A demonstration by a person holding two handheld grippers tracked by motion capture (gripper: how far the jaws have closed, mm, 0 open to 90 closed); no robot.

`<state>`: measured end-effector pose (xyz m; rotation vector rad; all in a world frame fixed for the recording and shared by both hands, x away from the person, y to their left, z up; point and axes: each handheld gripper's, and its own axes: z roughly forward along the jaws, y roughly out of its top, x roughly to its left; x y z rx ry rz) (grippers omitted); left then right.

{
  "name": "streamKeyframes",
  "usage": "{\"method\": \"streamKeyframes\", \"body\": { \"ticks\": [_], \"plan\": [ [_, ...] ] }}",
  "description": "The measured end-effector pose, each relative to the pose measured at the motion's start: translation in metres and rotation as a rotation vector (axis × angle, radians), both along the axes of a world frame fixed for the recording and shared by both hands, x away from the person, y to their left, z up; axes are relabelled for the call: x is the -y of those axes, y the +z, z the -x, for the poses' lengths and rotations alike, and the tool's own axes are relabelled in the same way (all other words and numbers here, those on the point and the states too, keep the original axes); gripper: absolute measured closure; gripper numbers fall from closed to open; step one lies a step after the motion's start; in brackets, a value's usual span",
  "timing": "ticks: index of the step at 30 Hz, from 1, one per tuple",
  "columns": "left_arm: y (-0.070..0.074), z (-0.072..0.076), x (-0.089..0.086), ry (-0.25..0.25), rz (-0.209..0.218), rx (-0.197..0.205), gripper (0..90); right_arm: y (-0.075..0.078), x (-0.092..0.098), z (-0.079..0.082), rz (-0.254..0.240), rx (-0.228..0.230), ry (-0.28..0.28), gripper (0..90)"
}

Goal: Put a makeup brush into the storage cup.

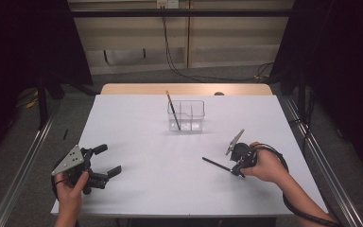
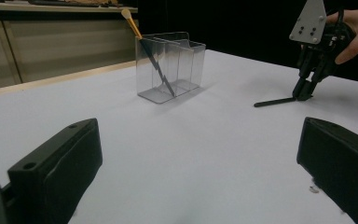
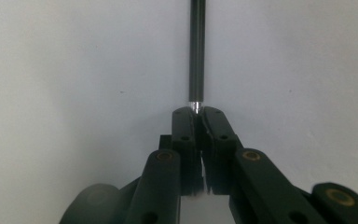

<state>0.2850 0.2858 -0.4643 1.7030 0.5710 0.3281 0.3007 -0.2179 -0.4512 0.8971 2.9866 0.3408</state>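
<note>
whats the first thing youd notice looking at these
The right gripper, at the table's near right, is pinched shut on one end of a thin black stick lying on the white table. Farther back, mid-table, a clear divided holder has a makeup brush leaning in it. The left gripper waits open at the near left.

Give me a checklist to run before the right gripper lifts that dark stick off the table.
1. Right gripper shut on the dark stick: ok; its fingers pinch one end.
2. Grip near the middle of the stick: not ok; nearly the whole length juts out past the fingers.
3. Stick free of other things on the table: ok; bare surface around it.
4. Clear organizer upright with free room: ok; one brush leans in the left compartment.
5. Left gripper out of the way: ok; open, at the near left.
6. Which end of the stick is pinched: cannot tell.
</note>
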Motion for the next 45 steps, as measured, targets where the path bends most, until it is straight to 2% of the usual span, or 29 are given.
{"method": "streamKeyframes", "body": {
  "ticks": [10, 14, 19, 22, 26, 33, 37, 45],
  "plan": [
    [-0.001, -0.001, 0.000, -0.003, 0.003, -0.003, 0.1, 0.000, 0.004, -0.001, -0.027, -0.004, -0.003, 84.6],
    [-0.001, -0.001, 0.000, -0.002, 0.003, 0.000, 0.1, 0.005, 0.006, 0.000, -0.055, 0.009, -0.031, 84.6],
    [0.000, 0.000, 0.001, -0.002, 0.004, -0.002, 0.1, 0.010, 0.007, 0.002, -0.074, 0.021, -0.027, 84.6],
    [0.000, 0.000, 0.002, -0.003, 0.005, -0.003, 0.1, 0.012, 0.006, 0.004, -0.069, 0.022, -0.014, 84.6],
    [0.000, 0.000, 0.003, -0.004, 0.004, -0.002, 0.1, 0.015, 0.001, 0.005, -0.086, 0.031, 0.019, 84.6],
    [0.001, -0.001, 0.006, -0.015, 0.000, -0.005, 0.1, 0.019, -0.010, 0.006, -0.112, 0.048, 0.045, 84.5],
    [0.002, -0.001, 0.008, -0.018, 0.011, -0.002, 0.1, 0.020, -0.016, 0.004, -0.118, 0.058, 0.063, 84.5],
    [0.002, -0.002, 0.011, -0.029, 0.008, -0.005, 0.1, 0.021, -0.033, 0.002, -0.137, 0.049, 0.093, 84.5]
  ]
}}
